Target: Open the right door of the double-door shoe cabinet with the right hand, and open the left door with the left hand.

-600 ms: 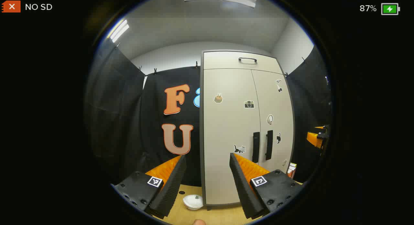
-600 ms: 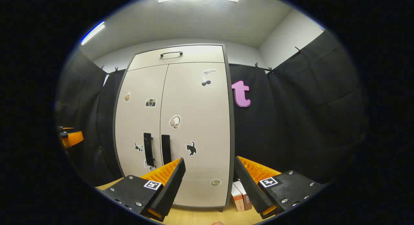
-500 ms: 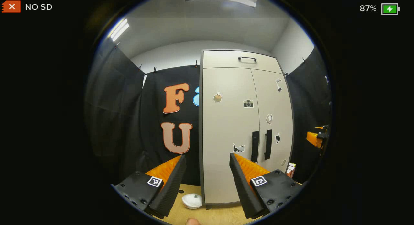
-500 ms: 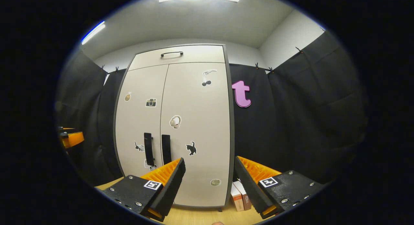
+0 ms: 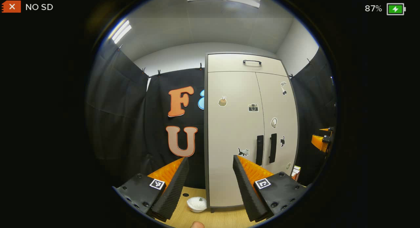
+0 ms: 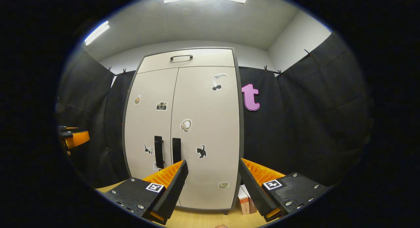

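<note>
A tall cream shoe cabinet (image 5: 229,129) (image 6: 210,123) with stickers stands ahead, both doors closed. Two vertical black handles sit side by side at the door seam: the left door handle (image 5: 259,150) (image 6: 158,151) and the right door handle (image 5: 272,148) (image 6: 176,150). My left gripper (image 5: 210,164) is open, well short of the cabinet, with its fingertips framing the cabinet's left edge. My right gripper (image 6: 213,165) is open too, away from the cabinet, facing the right door. The other gripper peeks in at the edge of each view (image 5: 320,141) (image 6: 73,138).
A top compartment with a black handle (image 5: 252,61) (image 6: 181,57) sits above the doors. A white bowl-like object (image 5: 197,204) lies on the wooden floor (image 5: 226,218) by the cabinet's left foot. Small boxes (image 6: 245,199) stand at its right foot. Black cloth walls surround the booth.
Both views have shifted slightly, with the cabinet sitting a little lower and further right in the right gripper view. The doors stay closed and both grippers stay open.
</note>
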A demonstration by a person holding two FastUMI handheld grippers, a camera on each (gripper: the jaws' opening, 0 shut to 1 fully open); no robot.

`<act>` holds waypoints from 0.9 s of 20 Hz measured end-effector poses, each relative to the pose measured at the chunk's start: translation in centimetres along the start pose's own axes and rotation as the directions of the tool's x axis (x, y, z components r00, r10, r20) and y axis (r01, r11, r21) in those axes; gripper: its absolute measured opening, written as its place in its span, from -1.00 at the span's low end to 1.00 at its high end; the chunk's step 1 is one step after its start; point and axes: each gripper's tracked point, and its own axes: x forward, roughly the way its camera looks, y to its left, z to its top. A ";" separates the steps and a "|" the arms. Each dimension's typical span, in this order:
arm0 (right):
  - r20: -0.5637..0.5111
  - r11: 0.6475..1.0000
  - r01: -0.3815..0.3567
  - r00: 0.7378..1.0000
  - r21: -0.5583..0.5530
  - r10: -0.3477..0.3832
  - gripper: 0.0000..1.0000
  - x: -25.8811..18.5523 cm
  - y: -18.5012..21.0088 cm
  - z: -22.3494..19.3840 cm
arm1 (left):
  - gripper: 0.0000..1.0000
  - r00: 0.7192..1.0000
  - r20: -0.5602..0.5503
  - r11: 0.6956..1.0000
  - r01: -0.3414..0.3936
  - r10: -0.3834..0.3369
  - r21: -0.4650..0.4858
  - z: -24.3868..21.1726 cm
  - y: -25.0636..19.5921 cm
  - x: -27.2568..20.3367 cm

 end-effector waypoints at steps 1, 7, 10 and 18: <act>0.001 1.000 -0.003 1.000 -0.007 0.003 0.88 -0.1 0.3 0.0 | 0.62 1.000 0.004 1.000 0.000 0.000 -0.001 0.2 0.1 -0.2; 0.002 1.000 -0.007 1.000 -0.010 0.007 0.88 -0.1 1.5 0.2 | 0.62 1.000 0.006 1.000 0.021 -0.021 -0.004 0.2 0.1 -0.7; -0.013 1.000 -0.002 1.000 -0.004 0.002 0.87 0.7 2.4 -0.3 | 0.62 1.000 0.007 1.000 0.023 -0.023 -0.009 0.3 0.4 -1.1; -0.082 0.999 -0.044 0.996 -0.025 0.042 0.88 4.8 7.3 -3.1 | 0.62 1.000 -0.003 1.000 0.014 -0.014 -0.022 -0.6 1.7 -0.9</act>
